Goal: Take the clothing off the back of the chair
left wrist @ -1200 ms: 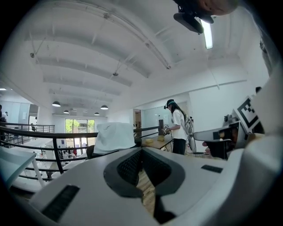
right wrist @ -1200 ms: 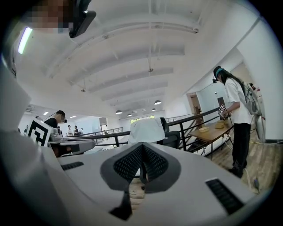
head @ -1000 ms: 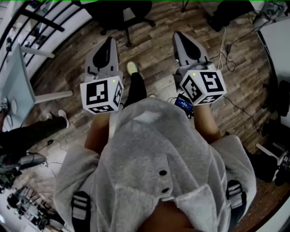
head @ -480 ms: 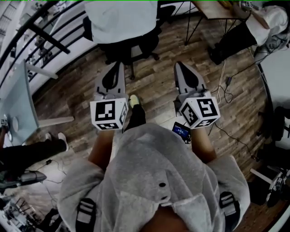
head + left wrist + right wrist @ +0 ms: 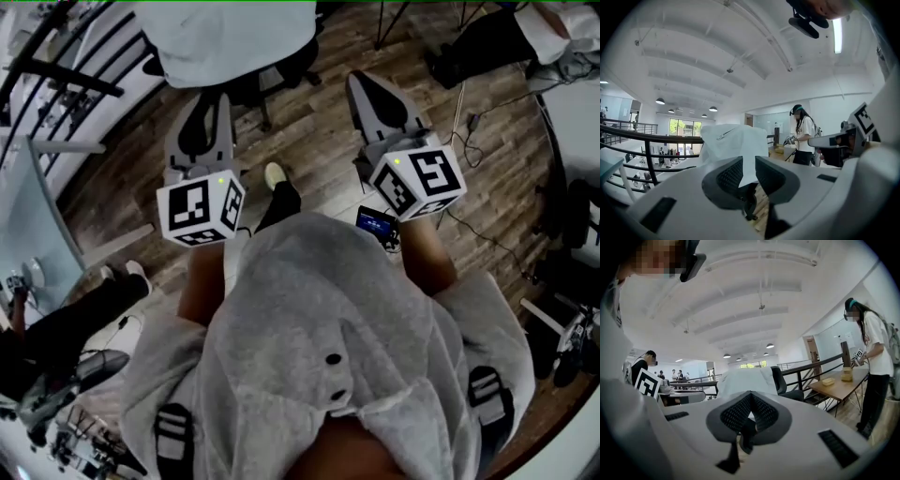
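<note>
A white garment [image 5: 225,37] hangs over the back of a black office chair [image 5: 272,80] at the top of the head view. My left gripper [image 5: 212,97] points at it from just short of the chair, and its jaws are opening, with a narrow gap and nothing between them. In the left gripper view the garment [image 5: 733,140] shows through the gap of the left gripper [image 5: 749,161]. My right gripper [image 5: 360,79] is held level beside it, apart from the chair. In the right gripper view the right gripper [image 5: 750,397] is shut and empty, with the garment [image 5: 740,380] straight ahead.
A person in a white shirt [image 5: 876,348] stands by a wooden table [image 5: 839,385] to the right. A dark railing [image 5: 628,133] runs behind the chair. A pale desk [image 5: 37,206] and a person's legs [image 5: 84,300] are at left. Cables [image 5: 469,103] lie on the wood floor.
Both grippers have advanced across the floor toward the chair, and the white garment has come into the head view and closer. The left jaws have parted slightly.
</note>
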### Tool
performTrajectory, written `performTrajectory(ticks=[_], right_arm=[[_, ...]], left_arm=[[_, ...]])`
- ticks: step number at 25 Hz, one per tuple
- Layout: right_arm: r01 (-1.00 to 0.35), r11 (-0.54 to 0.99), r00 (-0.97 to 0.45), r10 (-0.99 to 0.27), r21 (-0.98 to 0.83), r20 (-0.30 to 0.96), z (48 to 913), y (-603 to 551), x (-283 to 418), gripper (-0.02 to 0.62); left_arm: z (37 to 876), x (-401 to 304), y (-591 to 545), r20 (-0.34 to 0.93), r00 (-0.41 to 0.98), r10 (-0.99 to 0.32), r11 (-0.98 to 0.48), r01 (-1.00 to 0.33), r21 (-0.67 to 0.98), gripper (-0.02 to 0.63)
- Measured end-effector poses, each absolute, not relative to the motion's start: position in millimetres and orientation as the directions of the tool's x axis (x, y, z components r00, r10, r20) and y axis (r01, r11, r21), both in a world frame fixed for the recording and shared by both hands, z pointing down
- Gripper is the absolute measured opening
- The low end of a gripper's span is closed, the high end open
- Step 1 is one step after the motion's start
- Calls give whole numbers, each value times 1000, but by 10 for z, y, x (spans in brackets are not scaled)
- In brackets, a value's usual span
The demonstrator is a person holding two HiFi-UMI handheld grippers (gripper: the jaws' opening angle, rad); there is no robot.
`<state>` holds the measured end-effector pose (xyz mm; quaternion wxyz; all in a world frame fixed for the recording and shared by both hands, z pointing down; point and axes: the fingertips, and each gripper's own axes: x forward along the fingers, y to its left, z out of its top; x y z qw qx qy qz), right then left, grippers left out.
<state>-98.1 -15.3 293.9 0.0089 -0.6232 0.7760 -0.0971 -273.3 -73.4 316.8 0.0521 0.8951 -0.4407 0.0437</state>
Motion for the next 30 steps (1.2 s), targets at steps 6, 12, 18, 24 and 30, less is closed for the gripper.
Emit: performTrajectory(ticks=[6,12,18,24,30], right_arm=[[-974,176,-193,-974,-141,118,3015,-462,-835,9],[-975,180,-195,-973,-127,120,3001,-704,-870,9],[-975,178,-195,-972,-131,131,3046,-928,-743,9],[-976,181,-197,-972,-124,126,2994,-1157,-805,9],[-972,204,-218,-968,-113,125,2969,-1263,-766,9]], left_arm=[[3209,-2651,-1093,111,610,-785,-608,-792,49,142],[3217,-2638,-1357,115,602,-790,-603,-797,36,247],[3254,-2482,-1523,126,611,-781,-612,-790,36,268],[3273,-2524,-1707,129,608,-783,-610,-792,32,316],[3227,-2502,-1834,108,582,-806,-581,-813,38,406]])
